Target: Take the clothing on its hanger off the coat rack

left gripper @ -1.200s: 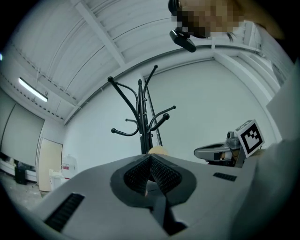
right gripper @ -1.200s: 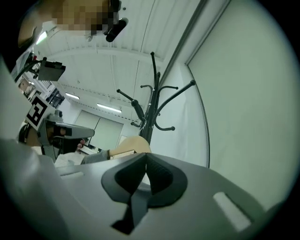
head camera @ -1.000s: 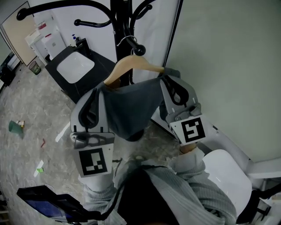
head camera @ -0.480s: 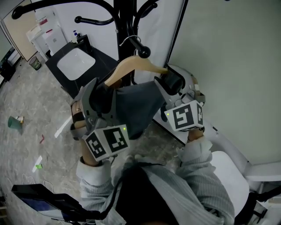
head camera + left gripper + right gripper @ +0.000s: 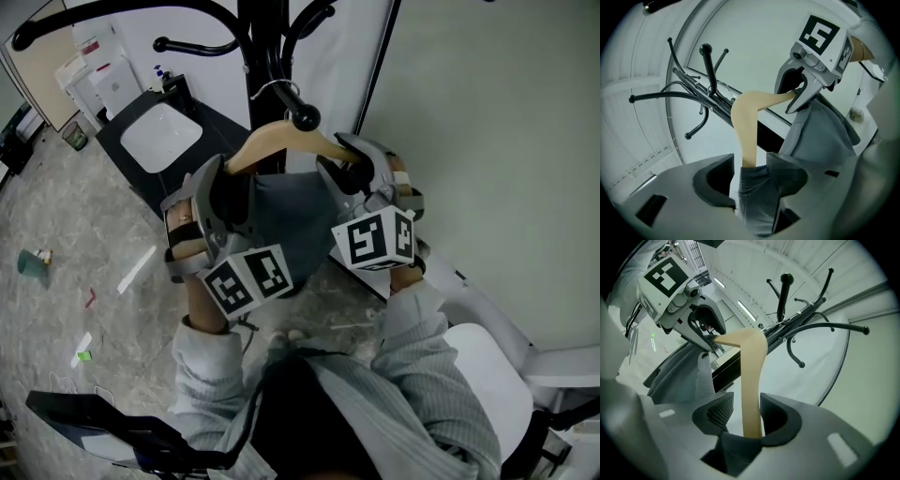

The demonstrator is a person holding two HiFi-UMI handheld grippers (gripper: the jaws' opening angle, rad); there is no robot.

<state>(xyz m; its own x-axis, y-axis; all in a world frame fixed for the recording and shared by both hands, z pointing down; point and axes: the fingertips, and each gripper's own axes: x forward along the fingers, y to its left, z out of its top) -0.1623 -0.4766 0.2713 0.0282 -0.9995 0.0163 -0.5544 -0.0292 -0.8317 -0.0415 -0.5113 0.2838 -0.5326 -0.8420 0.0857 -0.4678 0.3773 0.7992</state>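
The left gripper (image 5: 745,169) fingers have just opened round the hanger (image 5: 277,141), and the right gripper (image 5: 749,414) fingers are closing on it to lift.

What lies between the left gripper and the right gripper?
The grey clothing draped on its wooden hanger fills that stretch, as the head view shows. The left gripper straddles one hanger arm; the right gripper is closing its jaws around the other.

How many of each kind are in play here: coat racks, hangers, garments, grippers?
Coat rack: 1
Wooden hanger: 1
Grey garment: 1
Grippers: 2 (left gripper, jaws apart, hanger between; right gripper, jaws closing, hanger between)
Total: 5
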